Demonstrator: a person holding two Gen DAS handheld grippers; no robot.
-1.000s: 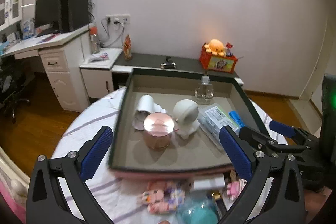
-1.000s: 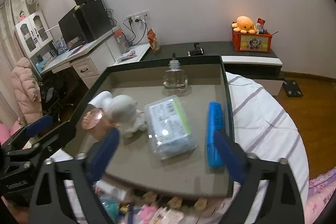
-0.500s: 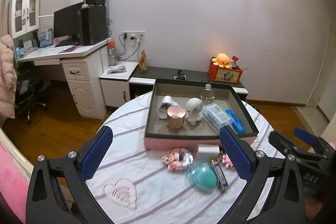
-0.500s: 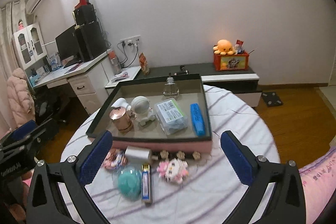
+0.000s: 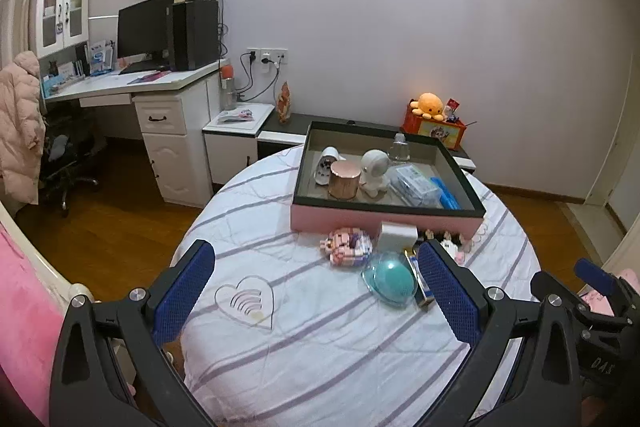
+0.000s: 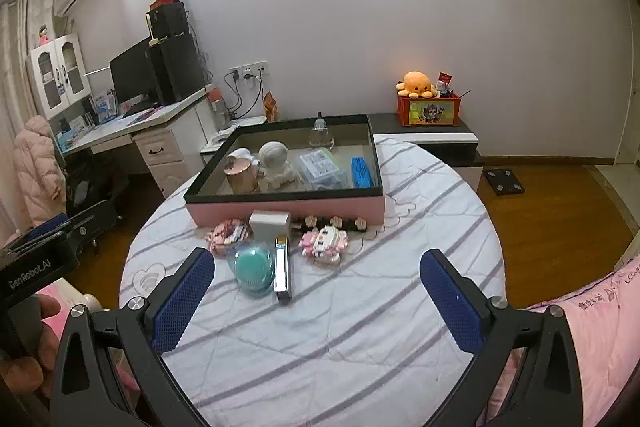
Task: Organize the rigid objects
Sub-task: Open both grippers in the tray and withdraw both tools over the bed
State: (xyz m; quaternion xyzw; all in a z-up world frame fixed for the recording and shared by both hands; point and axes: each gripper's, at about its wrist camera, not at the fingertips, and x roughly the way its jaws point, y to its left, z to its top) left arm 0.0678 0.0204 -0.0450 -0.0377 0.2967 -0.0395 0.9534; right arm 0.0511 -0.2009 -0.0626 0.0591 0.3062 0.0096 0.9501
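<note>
Both the left gripper (image 5: 316, 283) and the right gripper (image 6: 316, 291) hang spread wide and empty, well back from the pink tray (image 6: 286, 205). Just in front of that tray lie about 5 loose pieces. The white box (image 6: 270, 223) touching its front wall looks stiff and light; pinch its 2 flat sides. The teal dome (image 6: 253, 265), nearer than the box, seems smooth and slippery. The pink block figure (image 6: 325, 239) may crumble, so grip its base gently.
</note>
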